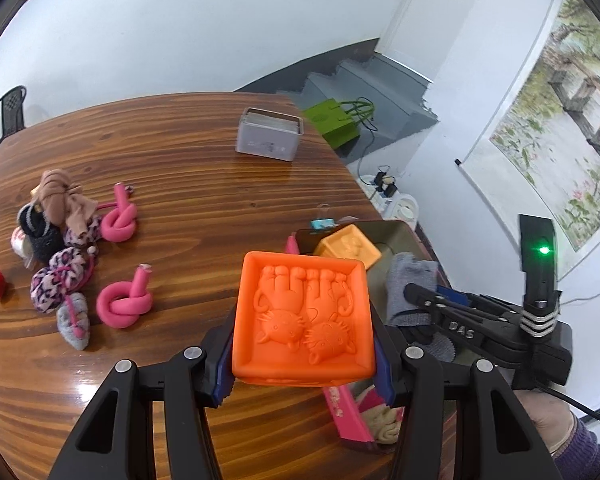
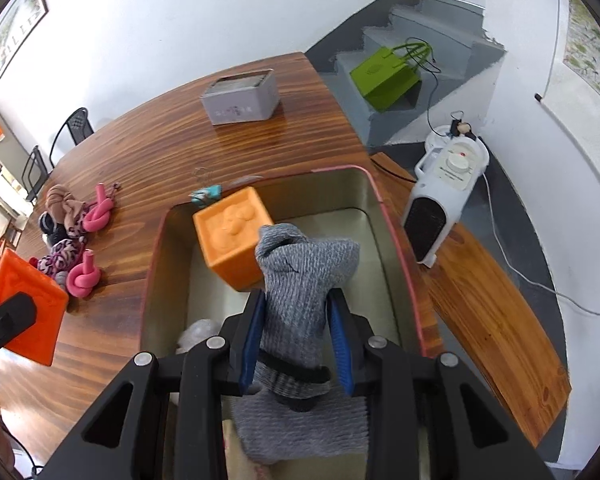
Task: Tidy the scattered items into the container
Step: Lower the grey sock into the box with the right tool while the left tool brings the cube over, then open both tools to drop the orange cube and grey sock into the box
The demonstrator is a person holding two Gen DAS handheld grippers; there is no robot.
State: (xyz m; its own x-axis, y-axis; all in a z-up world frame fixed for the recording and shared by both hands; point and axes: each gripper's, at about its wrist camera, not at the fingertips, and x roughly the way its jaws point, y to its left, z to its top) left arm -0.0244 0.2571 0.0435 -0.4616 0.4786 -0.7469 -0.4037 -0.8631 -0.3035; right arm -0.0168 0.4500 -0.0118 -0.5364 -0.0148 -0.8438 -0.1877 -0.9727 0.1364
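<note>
the container (image 2: 396, 248) at the tabletop's right edge already holds a pale orange cube (image 2: 232, 240) and what may be a whitish item, though that is half hidden. the right gripper (image 2: 296, 344) pinches a grey sock (image 2: 304, 272) above it, long axis running up between the jaws, free end toward the far wall. the left gripper (image 1: 304, 364) clamps an orange block (image 1: 300, 312) just left of the container, relief face up; knotted pink pieces (image 1: 122, 308) and socks (image 1: 56, 220) remain near the table's (image 1: 200, 184) left edge.
</note>
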